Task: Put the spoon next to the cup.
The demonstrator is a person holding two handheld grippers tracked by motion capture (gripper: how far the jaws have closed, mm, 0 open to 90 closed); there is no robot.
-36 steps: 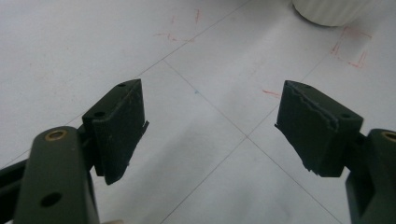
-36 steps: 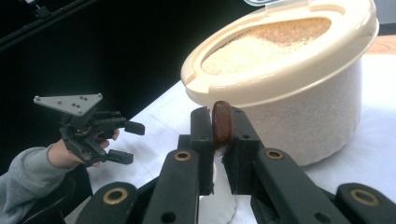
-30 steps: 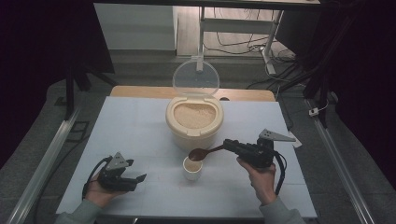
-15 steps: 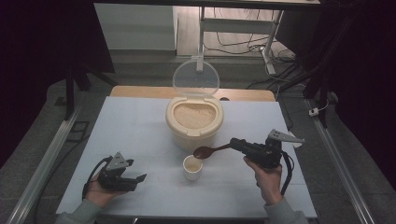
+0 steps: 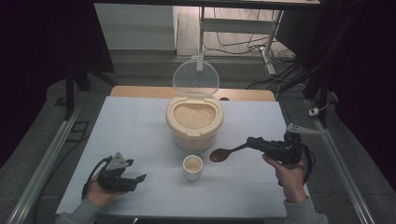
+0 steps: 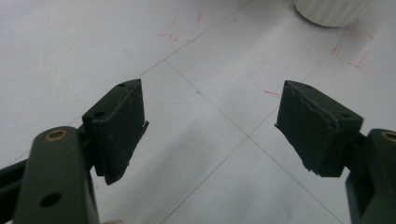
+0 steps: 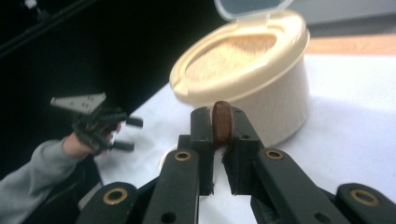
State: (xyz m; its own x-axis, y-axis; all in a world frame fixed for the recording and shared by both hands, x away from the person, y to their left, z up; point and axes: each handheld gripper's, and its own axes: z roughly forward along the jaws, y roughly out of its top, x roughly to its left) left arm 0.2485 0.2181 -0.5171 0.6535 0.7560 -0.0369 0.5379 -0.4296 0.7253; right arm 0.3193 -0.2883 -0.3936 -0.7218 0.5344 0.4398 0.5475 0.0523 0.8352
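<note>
Pale gridded table [image 5: 140, 126] in dark room, right gripper [image 5: 254, 142] clamping spoon [image 5: 223, 154], left gripper [image 5: 135, 178] wide apart, nothing between.

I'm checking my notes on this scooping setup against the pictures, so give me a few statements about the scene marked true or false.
1. The right gripper is shut on the brown wooden spoon. True.
2. The left gripper grips the small white cup. False: its jaws stand open over bare table.
3. The round cream container of pale grain has its clear hinged lid raised. True.
4. The spoon's bowl rests inside the cup. False: it is to the cup's right, outside it.
</note>
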